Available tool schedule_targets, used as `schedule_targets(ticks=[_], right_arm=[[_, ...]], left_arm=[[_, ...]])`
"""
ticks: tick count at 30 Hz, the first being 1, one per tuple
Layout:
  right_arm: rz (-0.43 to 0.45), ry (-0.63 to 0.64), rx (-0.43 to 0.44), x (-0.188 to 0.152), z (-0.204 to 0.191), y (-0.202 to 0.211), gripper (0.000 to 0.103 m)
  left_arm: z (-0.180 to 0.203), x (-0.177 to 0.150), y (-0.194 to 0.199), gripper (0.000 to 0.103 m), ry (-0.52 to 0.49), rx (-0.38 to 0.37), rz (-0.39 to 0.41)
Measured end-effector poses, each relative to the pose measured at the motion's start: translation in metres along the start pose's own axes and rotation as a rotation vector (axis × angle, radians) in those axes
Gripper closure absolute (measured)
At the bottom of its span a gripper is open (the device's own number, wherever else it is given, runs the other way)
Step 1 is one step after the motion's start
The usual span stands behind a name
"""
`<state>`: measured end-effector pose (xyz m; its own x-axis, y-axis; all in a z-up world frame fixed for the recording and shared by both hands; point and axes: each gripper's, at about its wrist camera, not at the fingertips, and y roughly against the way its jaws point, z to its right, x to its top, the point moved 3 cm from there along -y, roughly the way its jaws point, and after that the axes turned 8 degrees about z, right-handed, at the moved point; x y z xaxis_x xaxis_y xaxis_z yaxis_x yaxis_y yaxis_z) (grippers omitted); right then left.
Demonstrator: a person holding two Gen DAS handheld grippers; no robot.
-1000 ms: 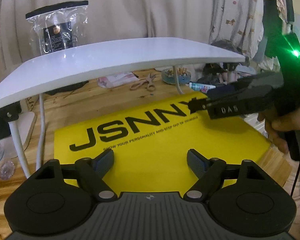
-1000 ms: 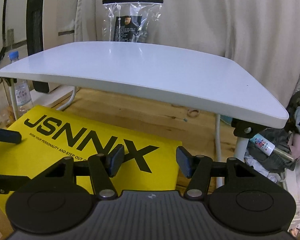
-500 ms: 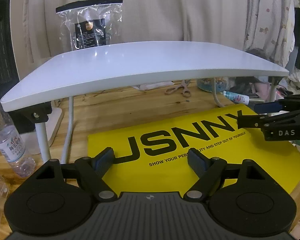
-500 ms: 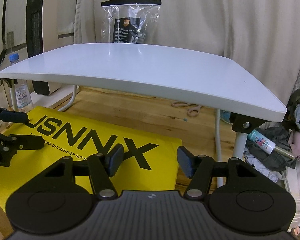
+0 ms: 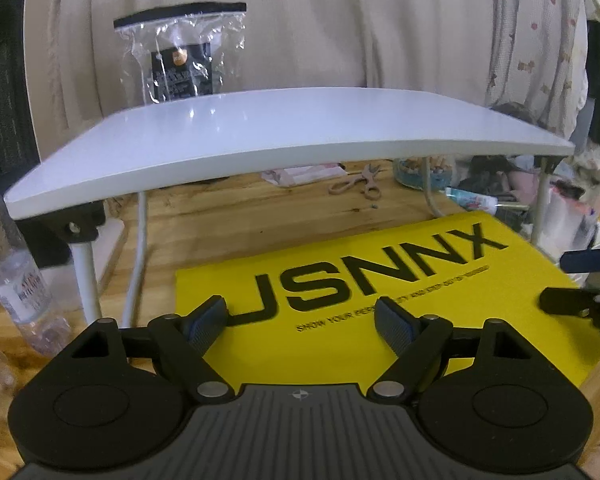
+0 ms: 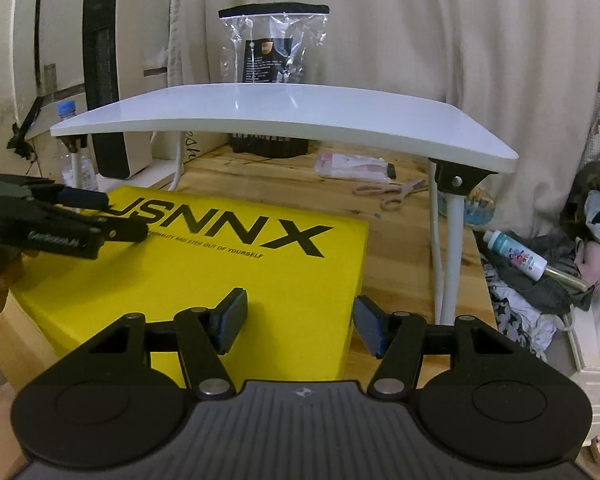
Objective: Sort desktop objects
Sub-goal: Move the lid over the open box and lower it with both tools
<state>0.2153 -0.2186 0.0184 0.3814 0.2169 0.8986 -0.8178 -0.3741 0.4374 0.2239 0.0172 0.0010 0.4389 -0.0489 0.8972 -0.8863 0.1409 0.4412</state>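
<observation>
You've swung both grippers rightward since a second ago, left gripper (image 5: 300,316) and right gripper (image 6: 298,326) both spread wide, holding nothing, hovering over the yellow box (image 6: 228,264). Scissors (image 6: 391,194) under the white folding table (image 6: 284,116) are probably next.

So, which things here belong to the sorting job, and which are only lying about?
Likely job:
yellow box
scissors
pink packet
white shelf
left hand-held gripper, open
right hand-held gripper, open

Likely lying about:
water bottle
clothes pile
curtain
</observation>
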Motion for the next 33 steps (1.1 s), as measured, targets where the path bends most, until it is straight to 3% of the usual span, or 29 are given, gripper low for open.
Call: schedule_targets(ticks=[2,7,10,17,20,24,33], right_arm=[[-0.001,0.009,-0.012,0.001,0.000,-0.001,0.036],[-0.011,-0.058,0.012,-0.001,0.010,-0.005,0.033],[0.007,-0.099,0.014,-0.006,0.013,-0.004,0.029],[0.052,-0.078,-0.034,-0.010,0.006,0.001,0.029],[0.025,-0.113,-0.012,-0.008,0.005,-0.001,0.029],[0.046,-0.069,-0.045,-0.010,-0.003,0.000,0.025],[0.062,-0.153,-0.022,-0.018,0.005,-0.002,0.023]], left_arm=[[0.005,0.003,0.012,0.021,0.024,-0.045,0.018],[0.025,-0.006,0.032,0.021,-0.035,-0.055,0.042],[0.022,-0.018,0.030,0.020,-0.037,-0.027,0.036],[0.011,-0.032,0.031,0.017,-0.036,0.007,0.141],[0.012,-0.032,0.031,0.016,-0.035,0.017,0.137],[0.014,-0.034,0.033,0.016,-0.030,0.036,0.145],[0.013,-0.035,0.032,0.016,-0.038,0.037,0.147]])
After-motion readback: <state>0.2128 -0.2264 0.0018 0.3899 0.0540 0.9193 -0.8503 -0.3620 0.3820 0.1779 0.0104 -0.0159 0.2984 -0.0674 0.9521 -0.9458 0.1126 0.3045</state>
